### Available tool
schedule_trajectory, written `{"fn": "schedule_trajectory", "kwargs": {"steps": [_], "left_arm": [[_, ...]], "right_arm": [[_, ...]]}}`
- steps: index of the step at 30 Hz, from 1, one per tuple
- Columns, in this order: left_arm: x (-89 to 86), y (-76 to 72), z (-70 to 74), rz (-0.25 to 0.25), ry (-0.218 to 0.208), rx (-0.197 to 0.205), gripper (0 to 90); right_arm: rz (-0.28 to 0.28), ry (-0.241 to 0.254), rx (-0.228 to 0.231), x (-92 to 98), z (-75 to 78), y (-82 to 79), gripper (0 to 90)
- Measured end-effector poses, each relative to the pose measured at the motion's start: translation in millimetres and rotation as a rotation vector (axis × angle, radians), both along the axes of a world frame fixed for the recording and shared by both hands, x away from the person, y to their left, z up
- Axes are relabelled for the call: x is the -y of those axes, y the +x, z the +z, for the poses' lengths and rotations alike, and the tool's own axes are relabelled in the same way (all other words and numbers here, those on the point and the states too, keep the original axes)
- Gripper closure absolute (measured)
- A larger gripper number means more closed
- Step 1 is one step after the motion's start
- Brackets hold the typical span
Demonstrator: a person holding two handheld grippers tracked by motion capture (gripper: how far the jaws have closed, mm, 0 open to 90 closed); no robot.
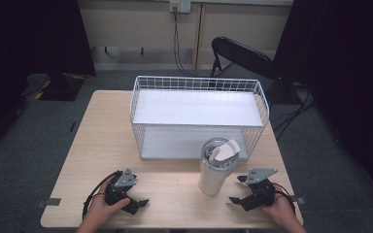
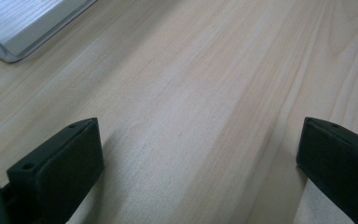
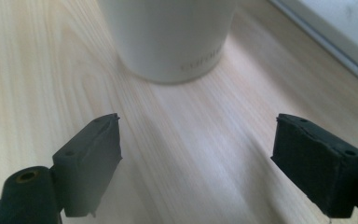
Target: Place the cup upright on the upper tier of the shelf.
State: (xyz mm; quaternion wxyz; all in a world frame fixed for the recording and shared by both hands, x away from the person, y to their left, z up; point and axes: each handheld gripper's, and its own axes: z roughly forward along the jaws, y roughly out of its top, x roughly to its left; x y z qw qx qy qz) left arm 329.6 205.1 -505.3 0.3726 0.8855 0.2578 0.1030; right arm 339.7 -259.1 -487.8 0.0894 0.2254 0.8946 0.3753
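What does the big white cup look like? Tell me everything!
The white cup is a tall tumbler, smooth and maybe metal, with a clear lid and a white flip tab. It stands upright on the wooden table, just in front of the wire shelf rack. The right gripper sits beside it, jaws open, not touching.

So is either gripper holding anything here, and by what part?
Nothing is held. The left gripper and right gripper are both open over bare table; the tumbler stands apart, ahead of the right one.
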Motion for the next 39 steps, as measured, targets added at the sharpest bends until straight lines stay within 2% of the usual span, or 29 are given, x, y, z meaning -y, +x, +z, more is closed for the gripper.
{"fn": "schedule_trajectory", "kwargs": {"steps": [10, 14, 21, 39], "left_arm": [[0.1, 0.0, 0.0, 0.001, -0.001, 0.000, 0.0], [0.0, 0.0, 0.0, 0.000, -0.001, 0.000, 0.0], [0.0, 0.0, 0.0, 0.000, -0.001, 0.000, 0.0], [0.0, 0.0, 0.0, 0.000, -0.001, 0.000, 0.0]], "right_arm": [[0.019, 0.024, 0.005, -4.9, 12.8, 0.0, 15.1], [0.023, 0.053, -0.004, -7.9, 20.0, 1.5, 14.5], [0.042, 0.058, 0.013, -14.3, 32.6, 3.6, 14.4], [0.055, 0.157, 0.025, -25.6, 52.6, 8.9, 14.0]]}}
